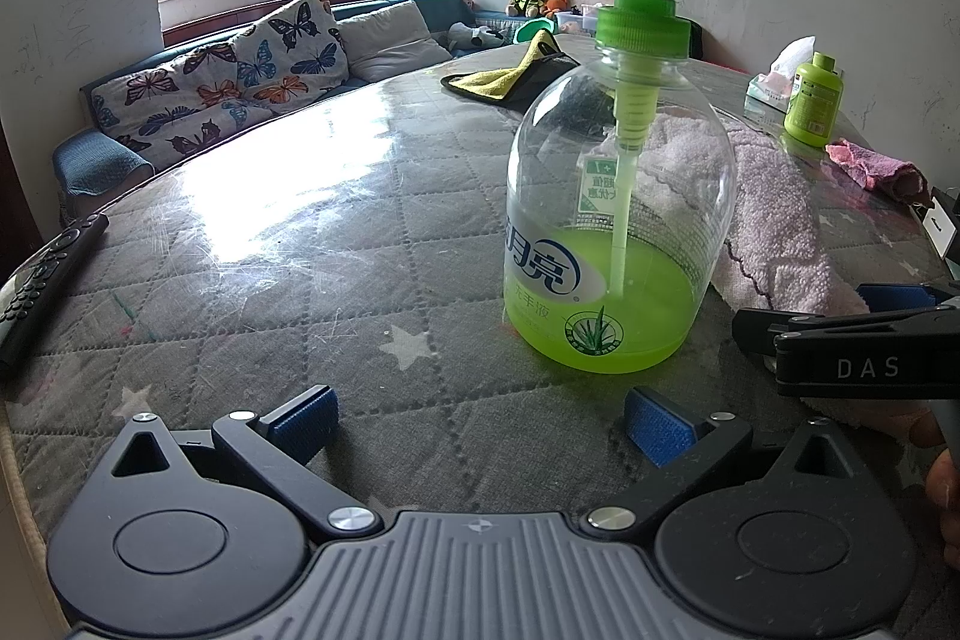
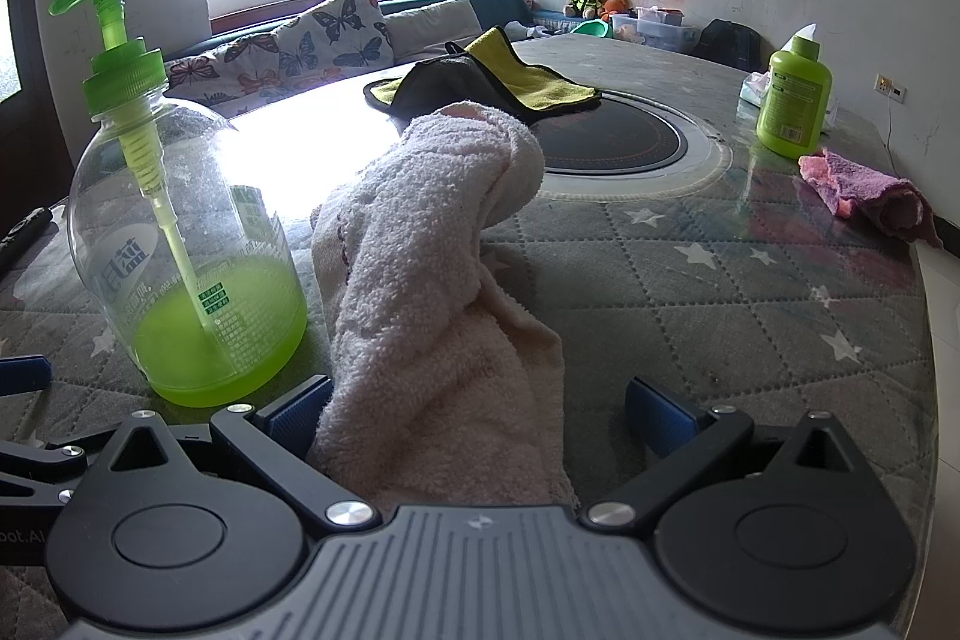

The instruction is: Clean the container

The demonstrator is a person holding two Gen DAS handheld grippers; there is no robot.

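A clear pump bottle [image 1: 618, 220] with a green pump head and a little green liquid stands upright on the table; the right wrist view has the same pump bottle [image 2: 192, 244] at the left. A pale pink towel [image 2: 438, 280] lies bunched beside it, seen behind the bottle as the towel [image 1: 774, 208]. My left gripper [image 1: 480, 421] is open, just short of the bottle and slightly left of it. My right gripper [image 2: 480, 415] is open with the towel lying between its fingers, near the left pad; it is also visible as the right gripper [image 1: 840, 340] at the right edge.
A yellow and black cloth [image 2: 480, 85] lies at the far side beside a round inset hob [image 2: 606, 142]. A small green bottle [image 2: 792, 100], a tissue pack and a pink rag [image 2: 870, 193] sit at the right. A remote [image 1: 42, 280] lies at the left edge. The quilted table [image 1: 300, 280] curves away.
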